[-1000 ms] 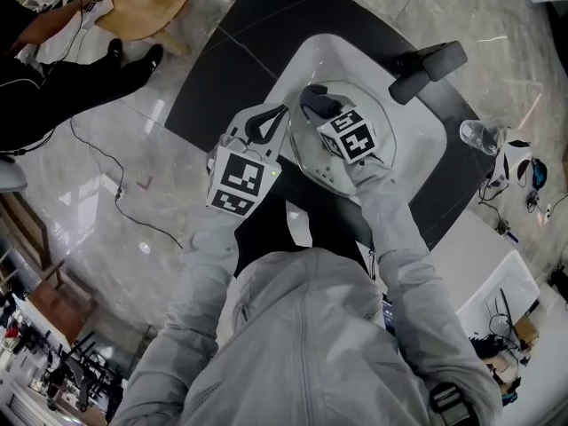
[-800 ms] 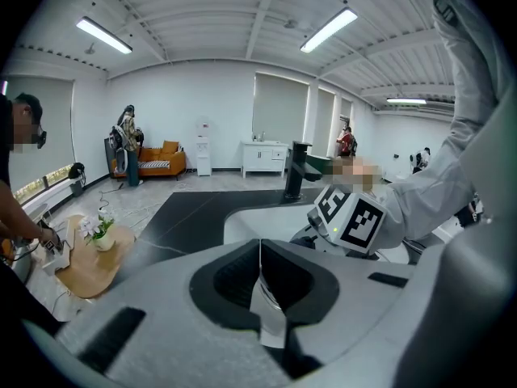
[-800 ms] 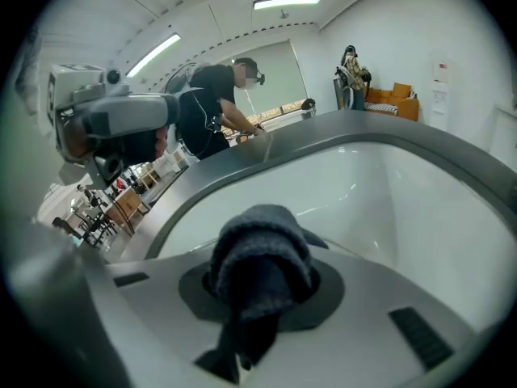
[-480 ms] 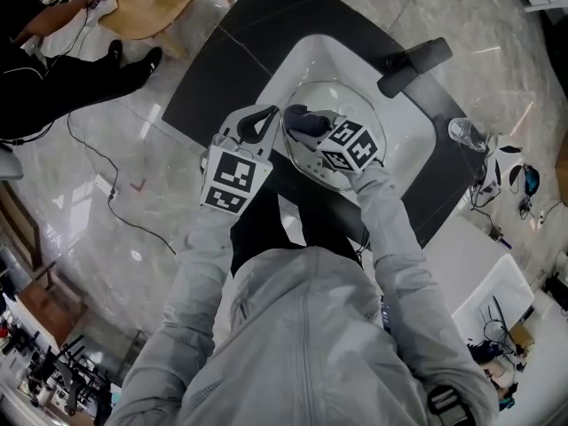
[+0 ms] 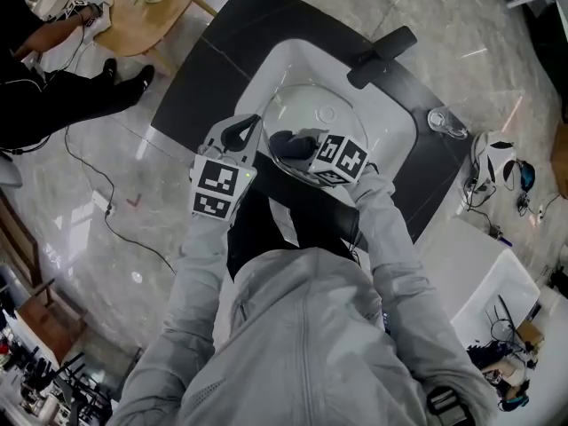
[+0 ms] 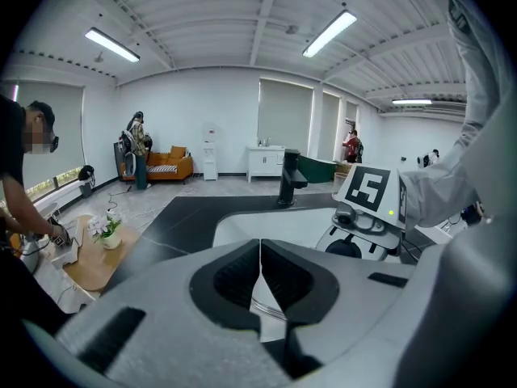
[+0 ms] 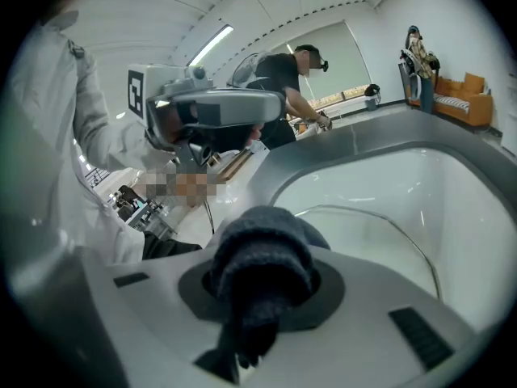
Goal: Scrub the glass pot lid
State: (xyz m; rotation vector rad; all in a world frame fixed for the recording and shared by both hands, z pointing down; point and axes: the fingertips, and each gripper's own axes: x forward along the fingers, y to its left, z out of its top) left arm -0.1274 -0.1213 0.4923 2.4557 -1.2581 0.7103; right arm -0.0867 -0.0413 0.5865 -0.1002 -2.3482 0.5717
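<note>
Your left tongs point(image 5: 249, 131) are at the left edge of the lid point(image 5: 330, 114). In the left gripper view they point(image 6: 260, 270) are pressed together, with the lid's thin rim point(image 6: 269, 302) pinched low between them. The lid is inside the white sink point(image 5: 397, 124), near its front wall, and the sink is sunk into the black tabletop point(image 5: 188, 80).

Your right tongs point(image 5: 304, 147) are over the lid, clamped on a dark cloth point(image 5: 291, 139). The right gripper view shows this clearly: the tongs point(image 7: 260, 301) are closed on the cloth point(image 7: 262, 253), which bulges out in a thick wad past the tips and hangs a tail down between them. Beyond the wad the lid's rim point(image 7: 388, 237) curves across the white basin point(image 7: 436, 180). In the head view the cloth lies on the glass, left of the lid's centre, though you can't quite make out contact.

The black faucet point(image 5: 382, 45) stands at the far rim of the sink. A small glass point(image 5: 446, 122) stands on the tabletop to the right, well apart from the lid.
</note>
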